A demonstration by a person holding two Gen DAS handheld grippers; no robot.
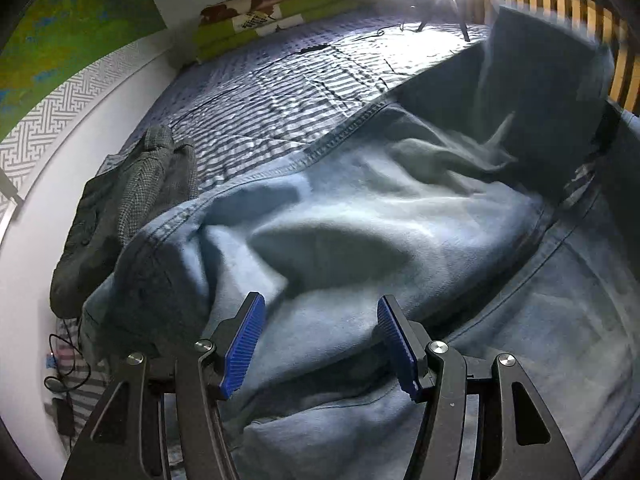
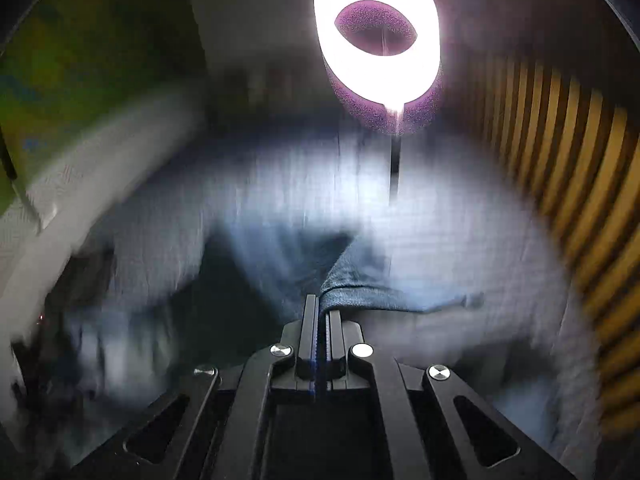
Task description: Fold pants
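Light blue jeans lie rumpled across a striped bedspread, filling most of the left wrist view. My left gripper hovers just above the denim, open, its blue pads apart with nothing between them. At the upper right a part of the jeans is lifted off the bed and blurred. In the right wrist view my right gripper is shut on a fold of the jeans, which hangs from its tips. That view is heavily blurred.
A dark grey checked garment lies bunched at the bed's left edge. Folded green and brown bedding sits at the far end. A ring light on a stand shines ahead. Wooden slats line the right side. Cables lie bottom left.
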